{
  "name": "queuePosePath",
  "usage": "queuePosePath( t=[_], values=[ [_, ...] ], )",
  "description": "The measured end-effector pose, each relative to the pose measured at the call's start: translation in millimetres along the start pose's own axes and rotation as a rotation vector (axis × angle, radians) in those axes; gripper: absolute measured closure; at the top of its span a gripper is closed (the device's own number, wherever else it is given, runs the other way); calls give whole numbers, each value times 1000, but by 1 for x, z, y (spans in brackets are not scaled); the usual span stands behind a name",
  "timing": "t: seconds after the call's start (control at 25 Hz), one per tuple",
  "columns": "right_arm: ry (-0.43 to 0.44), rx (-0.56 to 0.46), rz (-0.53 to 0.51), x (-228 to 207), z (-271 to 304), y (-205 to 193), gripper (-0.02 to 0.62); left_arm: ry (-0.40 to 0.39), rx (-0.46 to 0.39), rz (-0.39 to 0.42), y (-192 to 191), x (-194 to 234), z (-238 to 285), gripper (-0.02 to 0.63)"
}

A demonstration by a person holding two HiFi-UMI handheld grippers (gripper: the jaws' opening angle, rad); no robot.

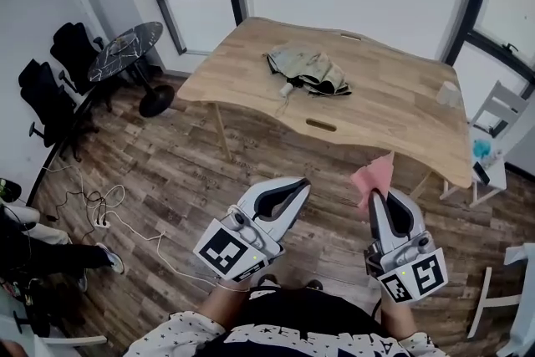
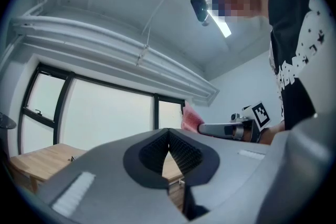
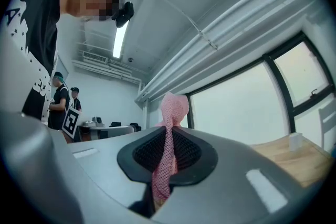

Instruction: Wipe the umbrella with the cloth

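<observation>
A folded beige umbrella [image 1: 308, 73] lies on the wooden table [image 1: 393, 109], well ahead of both grippers. My right gripper [image 1: 373, 194] is shut on a pink mesh cloth [image 1: 374, 177], which sticks up past its tips [image 3: 169, 113]. It hangs short of the table's near edge. My left gripper [image 1: 303, 184] is shut with nothing between its pads [image 2: 169, 136] and floats over the floor to the left of the right one. From the left gripper view I see the right gripper [image 2: 228, 129] and the cloth [image 2: 191, 119] off to the side.
A small round dark table [image 1: 125, 51] and black chairs [image 1: 46, 92] stand at the left. White cables [image 1: 104, 209] trail across the wood floor. A white chair [image 1: 495, 117] stands at the table's right end. A small pale box [image 1: 449, 94] sits on the table's right side.
</observation>
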State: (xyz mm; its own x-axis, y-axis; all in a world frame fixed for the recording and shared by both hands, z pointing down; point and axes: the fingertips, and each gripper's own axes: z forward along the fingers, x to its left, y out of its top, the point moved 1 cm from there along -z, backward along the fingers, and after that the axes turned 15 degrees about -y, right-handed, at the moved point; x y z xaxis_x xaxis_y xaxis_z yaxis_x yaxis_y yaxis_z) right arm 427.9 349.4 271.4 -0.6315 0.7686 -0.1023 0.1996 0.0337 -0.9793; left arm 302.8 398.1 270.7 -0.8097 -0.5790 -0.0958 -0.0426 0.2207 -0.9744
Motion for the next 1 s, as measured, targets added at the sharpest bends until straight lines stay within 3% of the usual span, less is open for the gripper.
queuePosePath(
  t=[0.56,0.76,1.0],
  values=[
    [-8,9,52,-58,-16,-7,554,43,52,-24,-25,-17,34,606],
    [-25,61,34,-64,-1,-18,554,79,65,-56,-33,3,32,606],
    [-47,61,23,-63,33,-20,554,42,56,-67,-38,40,35,606]
  ],
)
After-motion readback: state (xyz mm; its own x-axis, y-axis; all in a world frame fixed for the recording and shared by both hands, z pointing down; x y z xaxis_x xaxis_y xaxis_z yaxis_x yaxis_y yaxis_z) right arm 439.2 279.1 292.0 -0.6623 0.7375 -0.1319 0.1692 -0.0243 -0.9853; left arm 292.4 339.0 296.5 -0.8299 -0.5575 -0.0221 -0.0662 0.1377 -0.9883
